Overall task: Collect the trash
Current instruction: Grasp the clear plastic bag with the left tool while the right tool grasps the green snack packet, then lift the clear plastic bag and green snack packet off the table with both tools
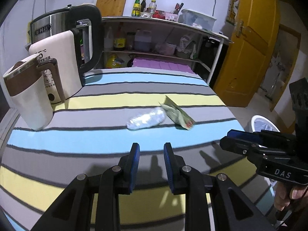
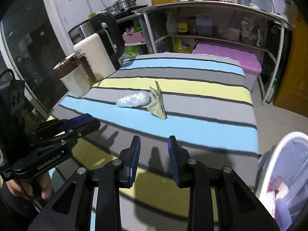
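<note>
A crumpled clear plastic wrapper point(image 1: 146, 120) point(image 2: 133, 99) lies on the striped tablecloth, touching a torn green paper packet point(image 1: 177, 114) point(image 2: 158, 104) on its right. My left gripper point(image 1: 151, 150) is open and empty, above the cloth's near part, short of the trash. My right gripper point(image 2: 154, 144) is open and empty, also short of the trash; it also shows in the left wrist view point(image 1: 229, 140). The left gripper shows in the right wrist view point(image 2: 90, 120). A white bin point(image 2: 279, 165) point(image 1: 263, 125) with a liner stands by the table's right edge and holds some trash.
A white jug with a brown band point(image 1: 28, 96) point(image 2: 75, 79), a cream kettle point(image 1: 61, 67) point(image 2: 96, 57) and a steel kettle point(image 1: 57, 23) stand at the table's left. Shelves with bottles point(image 1: 154, 44) stand behind. A pink box point(image 2: 227, 57) and a yellow door point(image 1: 250, 44) are to the right.
</note>
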`<state>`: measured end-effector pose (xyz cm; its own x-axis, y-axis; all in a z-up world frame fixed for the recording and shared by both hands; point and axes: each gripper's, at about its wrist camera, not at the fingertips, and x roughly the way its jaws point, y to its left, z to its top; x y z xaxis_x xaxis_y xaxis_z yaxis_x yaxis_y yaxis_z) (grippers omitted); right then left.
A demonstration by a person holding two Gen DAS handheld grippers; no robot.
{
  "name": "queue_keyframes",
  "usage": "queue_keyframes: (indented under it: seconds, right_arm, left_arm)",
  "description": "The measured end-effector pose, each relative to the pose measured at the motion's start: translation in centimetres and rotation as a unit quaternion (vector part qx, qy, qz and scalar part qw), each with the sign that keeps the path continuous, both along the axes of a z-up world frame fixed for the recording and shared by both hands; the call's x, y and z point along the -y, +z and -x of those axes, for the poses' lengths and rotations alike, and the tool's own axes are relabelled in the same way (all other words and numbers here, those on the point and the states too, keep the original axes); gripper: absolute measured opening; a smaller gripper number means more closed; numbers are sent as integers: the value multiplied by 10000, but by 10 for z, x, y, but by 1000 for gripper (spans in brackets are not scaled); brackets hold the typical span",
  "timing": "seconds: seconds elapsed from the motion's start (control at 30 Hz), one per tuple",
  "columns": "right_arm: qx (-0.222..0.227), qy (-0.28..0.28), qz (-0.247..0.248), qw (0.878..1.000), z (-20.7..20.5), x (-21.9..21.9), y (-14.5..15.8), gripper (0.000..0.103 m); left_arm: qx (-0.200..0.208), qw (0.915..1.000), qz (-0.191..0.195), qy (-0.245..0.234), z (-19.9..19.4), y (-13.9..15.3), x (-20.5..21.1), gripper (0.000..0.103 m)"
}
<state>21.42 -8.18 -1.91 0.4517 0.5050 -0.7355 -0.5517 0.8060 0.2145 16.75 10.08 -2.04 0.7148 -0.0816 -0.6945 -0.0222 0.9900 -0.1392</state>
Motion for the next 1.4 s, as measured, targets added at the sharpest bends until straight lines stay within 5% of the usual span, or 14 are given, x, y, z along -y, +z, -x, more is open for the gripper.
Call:
queue_keyframes:
  seconds: [0.77, 1.0, 1.1, 1.4]
  right_arm:
    - [-382, 139, 11, 9992, -81, -48, -37, 30]
    - [-385, 153, -40, 9991, -81, -48, -40, 23]
    - [-358, 47, -95, 9993, -82, -42, -36, 4]
    - [-365, -96, -114, 9992, -80, -28, -31, 3]
  left_arm:
    - [-298, 9990, -133, -308, -77, -21, -15, 26]
    - [-266, 9986, -48, -465, -82, -22, -16, 34]
    - [-252, 9978, -52, -608, -84, -21, -13, 39]
    - [-412, 9945, -264, -925, -95, -29, 3, 47]
